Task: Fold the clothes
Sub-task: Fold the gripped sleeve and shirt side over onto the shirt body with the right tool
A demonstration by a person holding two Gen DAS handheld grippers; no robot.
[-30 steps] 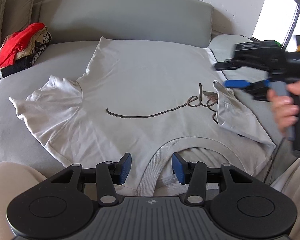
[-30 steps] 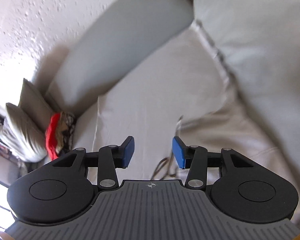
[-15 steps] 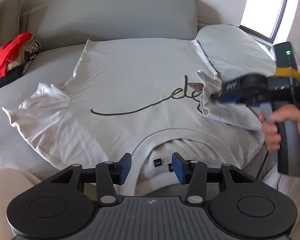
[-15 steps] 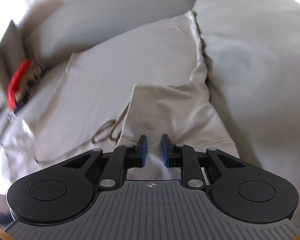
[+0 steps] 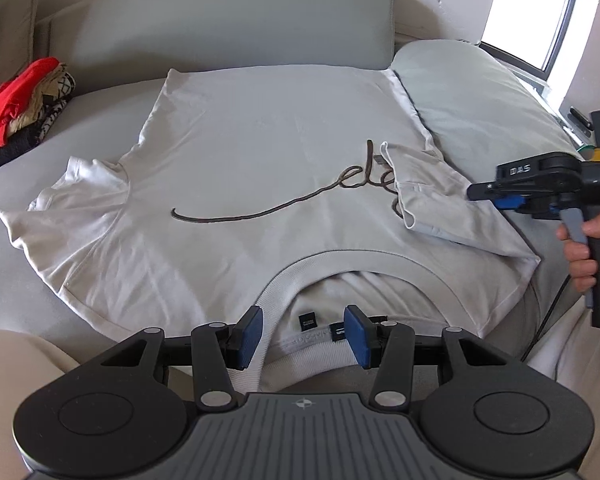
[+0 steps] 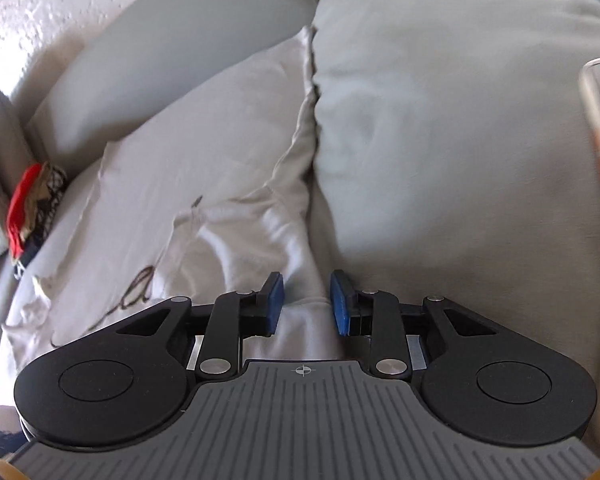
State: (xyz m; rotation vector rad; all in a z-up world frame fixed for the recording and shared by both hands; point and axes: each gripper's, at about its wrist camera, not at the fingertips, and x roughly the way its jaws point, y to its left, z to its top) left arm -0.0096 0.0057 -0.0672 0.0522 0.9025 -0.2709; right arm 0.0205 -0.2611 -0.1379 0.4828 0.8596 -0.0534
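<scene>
Pale-grey cotton T-shirt [image 5: 236,152] with dark script lettering lies face up on the grey sofa seat [image 5: 4,248], neckline toward me, hem against the grey backrest cushion [image 5: 228,20].

Left gripper [image 5: 304,334]: blue pads about half apart, straddling the ribbed collar [image 5: 276,292] at the neck label. The pads do not press the cloth, so I log it as open and holding nothing. I read its place as an anchor point over the collar, ready to pin the shirt while the other side is worked.

Right gripper [image 6: 305,304]: jaws have just been opening a little after a close. In its own view a ridge of sleeve fabric runs up between the blue pads, but a gap shows on each side; no grip. In the left view it sits at the outer edge of the right sleeve [image 5: 440,204], a hand [image 5: 584,248] on its handle.

That sleeve is already turned inward, its cuff lying over the end of the lettering. My judgement: first side fold is in progress. Left sleeve [image 5: 76,196] is spread flat, not folded.

Outward: grey pillow [image 5: 472,96] just beside the shirt's right edge, which crowds the fold line. Stack of red and patterned clothes [image 5: 24,100] at far left, well apart.
</scene>
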